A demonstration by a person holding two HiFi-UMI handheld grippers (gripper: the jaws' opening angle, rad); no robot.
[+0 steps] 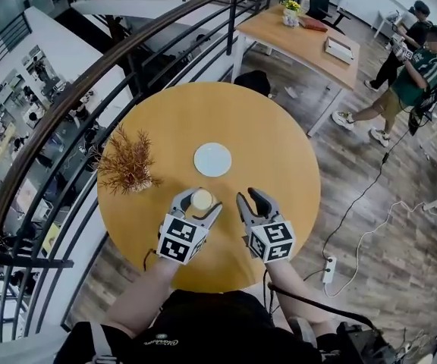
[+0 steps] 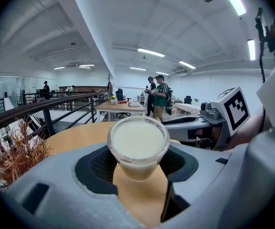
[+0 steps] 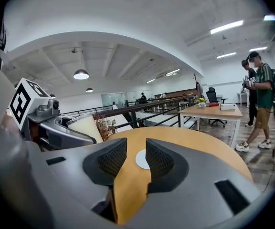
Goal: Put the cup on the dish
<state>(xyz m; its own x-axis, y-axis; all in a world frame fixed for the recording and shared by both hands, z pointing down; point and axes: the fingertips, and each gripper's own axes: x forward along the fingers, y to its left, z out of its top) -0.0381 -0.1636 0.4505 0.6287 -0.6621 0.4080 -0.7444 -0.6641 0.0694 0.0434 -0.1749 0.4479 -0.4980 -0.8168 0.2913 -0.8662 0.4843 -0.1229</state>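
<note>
Table: a round wooden table [image 1: 279, 142] is seen from above in the head view, beside a dark curved railing [image 1: 67, 105].
Background: a long desk [image 1: 302, 40] and two standing people [image 1: 412, 78] are seen well beyond the table.
Dried plant: a brown dried plant [image 1: 127, 164] is set near the table's left edge.
Left gripper: the left gripper [image 1: 200, 201] is held over the near part of the table. Its jaws are spread wide and closed on the cup, with both pads pressed to the cup's sides.
Right gripper: the right gripper [image 1: 250, 197] is held just beside the left one. Its jaws are parted by a narrow gap and nothing is gripped or touched.
Dish: a flat white round dish [image 1: 212, 159] lies bare near the table's middle.
Cup: a small clear cup [image 2: 138, 144] with a pale creamy filling is held upright, near the dish but apart from it, on the person's side of it. Whether its base rests on the table cannot be told.
Head view only: the gap between cup and dish is shown.
Left gripper view only: the cup's clear wall and the grip of the pads are shown.
Right gripper view only: the dish is seen through the gap between the right jaws.
</note>
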